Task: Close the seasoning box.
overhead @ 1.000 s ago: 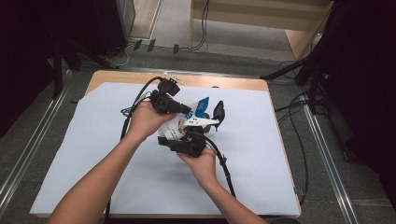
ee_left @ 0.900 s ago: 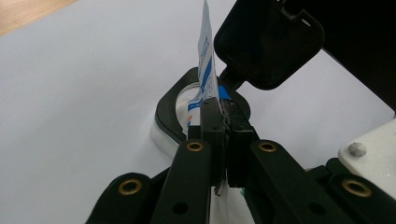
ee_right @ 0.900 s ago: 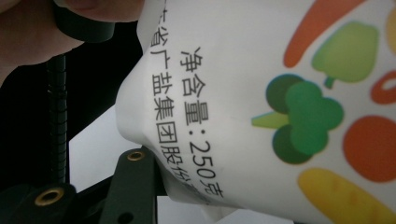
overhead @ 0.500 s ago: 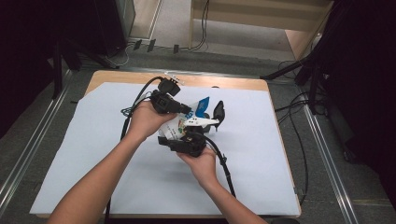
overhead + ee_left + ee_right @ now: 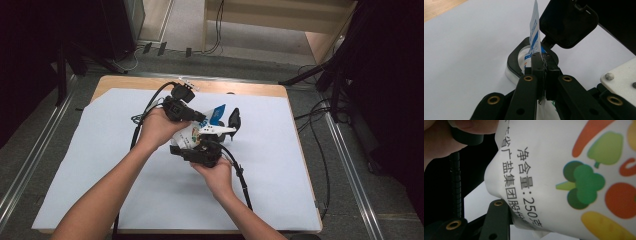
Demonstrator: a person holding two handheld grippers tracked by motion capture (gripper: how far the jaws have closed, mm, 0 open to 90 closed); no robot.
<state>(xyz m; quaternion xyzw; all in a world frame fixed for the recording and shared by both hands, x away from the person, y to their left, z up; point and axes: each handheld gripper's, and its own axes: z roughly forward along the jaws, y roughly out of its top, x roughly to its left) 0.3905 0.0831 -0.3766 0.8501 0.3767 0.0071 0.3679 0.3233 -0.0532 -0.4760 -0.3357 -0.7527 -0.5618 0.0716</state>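
A white bag [image 5: 189,135] printed with vegetables and a blue-and-white top [image 5: 217,114] is held up over the middle of the table. My left gripper [image 5: 202,119] is shut on the bag's thin top edge [image 5: 535,30], its two jaws pressed together on it. From below, my right gripper [image 5: 195,145] grips the bag's body; in the right gripper view the printed bag [image 5: 564,170] bulges against one finger [image 5: 499,217]. Just beyond the bag stands a black-rimmed round container [image 5: 514,60] with its hinged black lid [image 5: 569,22] flipped up.
A white sheet [image 5: 100,175] covers the wooden table [image 5: 115,82]. Black cables [image 5: 145,112] trail from both grippers across it. Metal rails [image 5: 350,165] run along both sides of the table, and more cables lie on the floor behind.
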